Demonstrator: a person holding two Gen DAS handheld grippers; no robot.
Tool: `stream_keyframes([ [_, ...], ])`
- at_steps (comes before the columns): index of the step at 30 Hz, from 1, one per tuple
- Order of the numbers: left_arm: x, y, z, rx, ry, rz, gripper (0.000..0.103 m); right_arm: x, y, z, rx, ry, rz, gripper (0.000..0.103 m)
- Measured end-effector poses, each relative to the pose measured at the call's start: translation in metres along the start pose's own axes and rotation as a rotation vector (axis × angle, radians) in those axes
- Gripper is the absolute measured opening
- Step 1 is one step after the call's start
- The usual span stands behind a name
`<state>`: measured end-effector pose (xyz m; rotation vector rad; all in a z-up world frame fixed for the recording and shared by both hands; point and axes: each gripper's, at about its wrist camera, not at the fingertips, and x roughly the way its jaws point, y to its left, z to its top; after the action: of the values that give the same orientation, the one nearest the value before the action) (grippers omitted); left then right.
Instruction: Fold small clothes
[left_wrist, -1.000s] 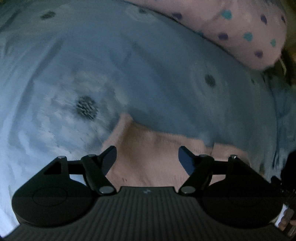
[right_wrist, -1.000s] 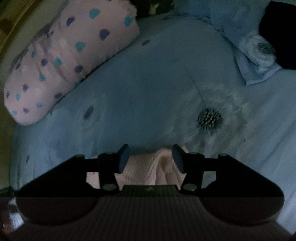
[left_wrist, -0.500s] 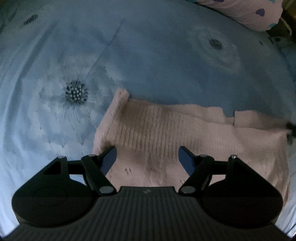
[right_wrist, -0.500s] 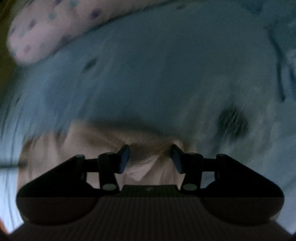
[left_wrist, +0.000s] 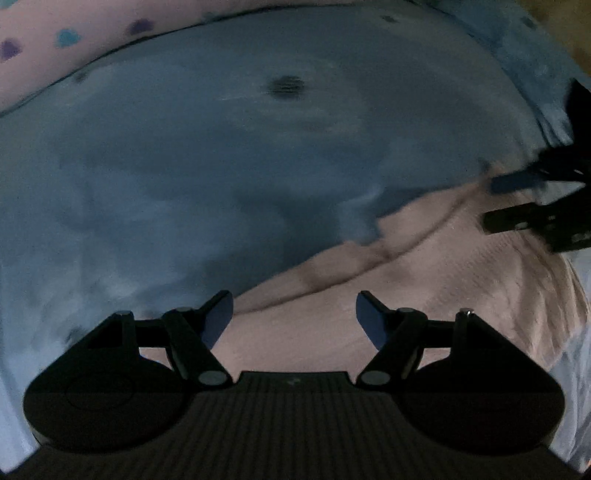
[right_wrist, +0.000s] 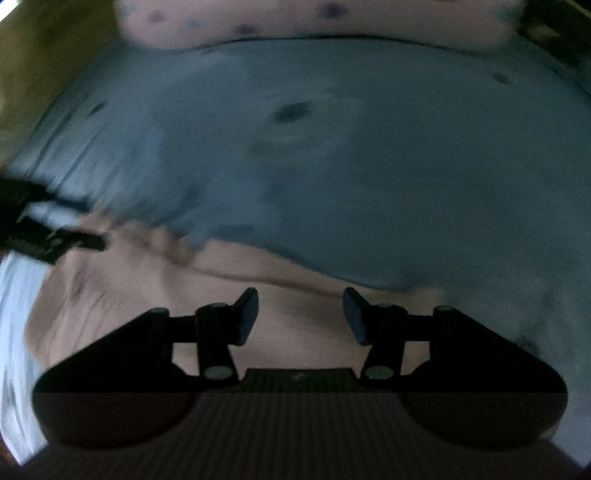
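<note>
A small pink knitted garment (left_wrist: 424, 273) lies flat on the blue flowered bedsheet (left_wrist: 221, 166), with a fold line running across it. It also shows in the right wrist view (right_wrist: 147, 295). My left gripper (left_wrist: 294, 314) is open and empty, hovering over the garment's near left part. My right gripper (right_wrist: 300, 314) is open and empty over the garment's right part. The right gripper also shows at the right edge of the left wrist view (left_wrist: 517, 201), and the left gripper at the left edge of the right wrist view (right_wrist: 51, 240). Both views are blurred by motion.
A pink pillow with purple and teal spots (left_wrist: 55, 48) lies at the far side of the bed and also shows in the right wrist view (right_wrist: 314, 22). The blue sheet (right_wrist: 369, 166) stretches beyond the garment.
Both grippers have swung round and now face the pillow side. The right gripper, which had bunched pink cloth between its fingers, now stands open over flat cloth.
</note>
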<state>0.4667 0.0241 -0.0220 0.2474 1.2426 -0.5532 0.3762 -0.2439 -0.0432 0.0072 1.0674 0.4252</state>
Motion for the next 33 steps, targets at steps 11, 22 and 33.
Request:
stream_keyframes([
  [11,0.032,-0.004,0.003,0.073,0.048,-0.108,0.060,0.045,0.040,0.019,-0.211,0.083,0.109,0.052],
  [22,0.042,-0.011,-0.002,0.171,0.079,-0.074,0.020,0.053,0.054,0.013,-0.342,0.116,0.094,0.012],
  [33,0.004,0.008,-0.002,-0.049,-0.108,-0.051,0.006,0.020,0.044,0.021,-0.265,-0.067,0.096,0.006],
])
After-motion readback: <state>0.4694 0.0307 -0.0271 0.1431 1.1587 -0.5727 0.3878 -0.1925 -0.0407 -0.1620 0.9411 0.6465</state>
